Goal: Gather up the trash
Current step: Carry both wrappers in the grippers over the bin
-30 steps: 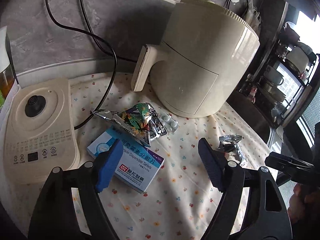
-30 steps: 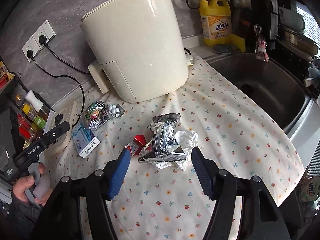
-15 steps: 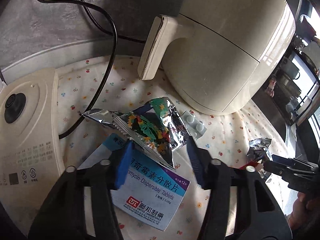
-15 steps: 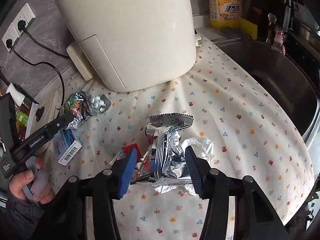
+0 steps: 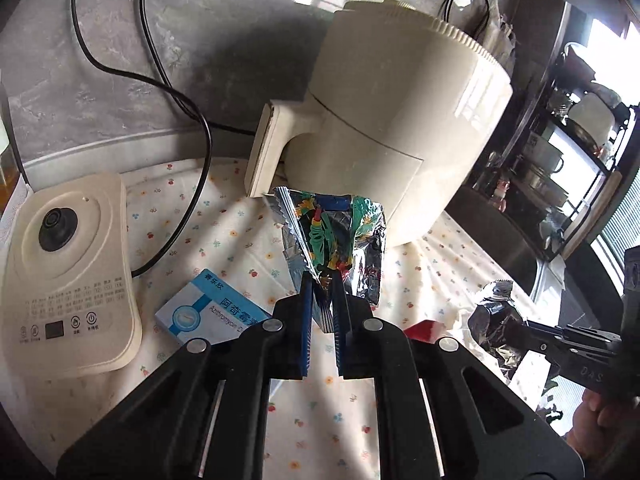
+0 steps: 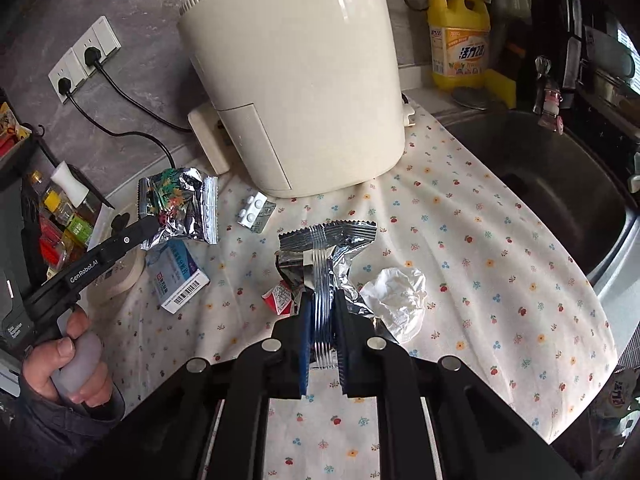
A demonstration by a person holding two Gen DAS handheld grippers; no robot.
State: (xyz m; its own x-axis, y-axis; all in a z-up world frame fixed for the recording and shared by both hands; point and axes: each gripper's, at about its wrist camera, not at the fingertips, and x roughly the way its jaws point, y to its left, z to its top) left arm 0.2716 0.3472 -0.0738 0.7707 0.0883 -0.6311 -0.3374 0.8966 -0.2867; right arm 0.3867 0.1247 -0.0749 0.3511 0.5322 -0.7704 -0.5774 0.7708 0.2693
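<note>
My left gripper is shut on a green-printed foil snack wrapper and holds it above the cloth; it shows too in the right wrist view. My right gripper is shut on a silver foil wrapper, lifted off the cloth, also seen in the left wrist view. On the flowered cloth lie a blue and white medicine box, a pill blister pack, a small red carton scrap and a crumpled white wrapper.
A cream air fryer stands at the back of the cloth. A cream kettle base lies at the left with black cords. A steel sink is at the right, a yellow detergent bottle behind it.
Both grippers closed on their wrappers and lifted them off the cloth. The green wrapper left the medicine box and the blister pack; the silver wrapper left the white wrapper.
</note>
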